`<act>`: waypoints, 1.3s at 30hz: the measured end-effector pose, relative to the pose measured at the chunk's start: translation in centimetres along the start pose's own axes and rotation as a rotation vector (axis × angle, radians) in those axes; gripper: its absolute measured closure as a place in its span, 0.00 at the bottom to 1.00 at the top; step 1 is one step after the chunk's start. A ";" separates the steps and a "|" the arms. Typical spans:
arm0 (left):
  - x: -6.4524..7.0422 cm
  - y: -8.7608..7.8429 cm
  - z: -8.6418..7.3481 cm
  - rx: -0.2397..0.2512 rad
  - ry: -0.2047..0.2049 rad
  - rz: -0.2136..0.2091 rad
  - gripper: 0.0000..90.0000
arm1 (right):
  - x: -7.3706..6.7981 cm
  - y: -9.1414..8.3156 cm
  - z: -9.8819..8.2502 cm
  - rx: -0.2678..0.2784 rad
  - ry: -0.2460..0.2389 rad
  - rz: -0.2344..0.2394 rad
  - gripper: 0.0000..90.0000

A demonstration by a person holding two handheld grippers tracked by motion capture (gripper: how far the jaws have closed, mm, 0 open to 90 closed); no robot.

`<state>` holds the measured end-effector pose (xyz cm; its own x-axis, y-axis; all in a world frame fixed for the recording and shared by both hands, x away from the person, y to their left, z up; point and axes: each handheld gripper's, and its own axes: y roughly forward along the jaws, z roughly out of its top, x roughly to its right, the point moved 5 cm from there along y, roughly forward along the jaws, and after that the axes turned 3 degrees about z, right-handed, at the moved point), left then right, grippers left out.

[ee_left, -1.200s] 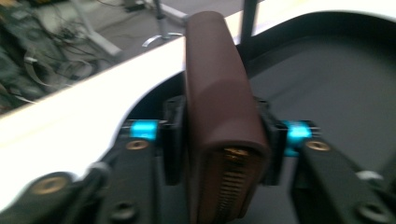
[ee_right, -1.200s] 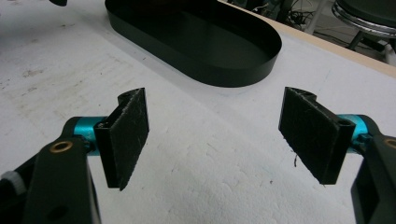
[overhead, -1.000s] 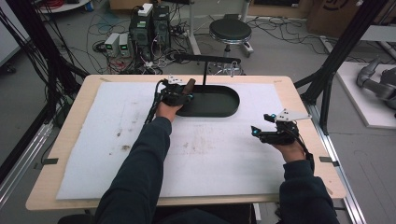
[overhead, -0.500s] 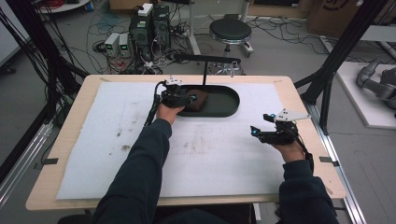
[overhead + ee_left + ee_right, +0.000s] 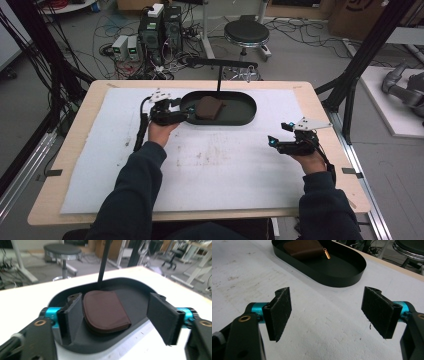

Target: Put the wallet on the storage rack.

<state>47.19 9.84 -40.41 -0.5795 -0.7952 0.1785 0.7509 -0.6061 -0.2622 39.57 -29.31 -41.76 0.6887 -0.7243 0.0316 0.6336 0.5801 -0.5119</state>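
Note:
A brown zip pouch (image 5: pixel 209 106) lies flat in the left half of a black oval tray (image 5: pixel 240 119) at the back middle of the table. My left gripper (image 5: pixel 186 116) is at the tray's left rim, pointing in over it. In the left gripper view its jaws have just been opening and stand wide around the pouch (image 5: pixel 105 311) without pressing on it; the tray's wall (image 5: pixel 125 281) curves behind. My right gripper (image 5: pixel 271 141) hovers over the white mat at the right, open with nothing between its pads (image 5: pixel 325 312); beyond it are the tray (image 5: pixel 342 271) and the pouch (image 5: pixel 303 248).
A thin black post (image 5: pixel 218 80) with a crossbar rises at the tray's back edge. A white mat (image 5: pixel 215 170) covers most of the wooden table (image 5: pixel 320 100). The left gripper's cable (image 5: pixel 141 127) trails on the mat. A stool (image 5: pixel 246 32) stands beyond the table.
The left gripper, which held the pouch over the tray's left end, has let it go into the tray, widened its jaws and drawn back left to the rim. The right gripper has not moved.

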 end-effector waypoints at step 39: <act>-4.4 -12.3 -4.2 0.053 0.044 0.163 0.22 | -0.3 -0.3 -0.8 0.013 -0.027 -0.050 0.24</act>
<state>39.20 20.90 -41.98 -0.4613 -0.8821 0.0958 0.8510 -0.4704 -0.2336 38.93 -29.57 -42.32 0.6656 -0.7420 0.0800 0.6717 0.5488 -0.4976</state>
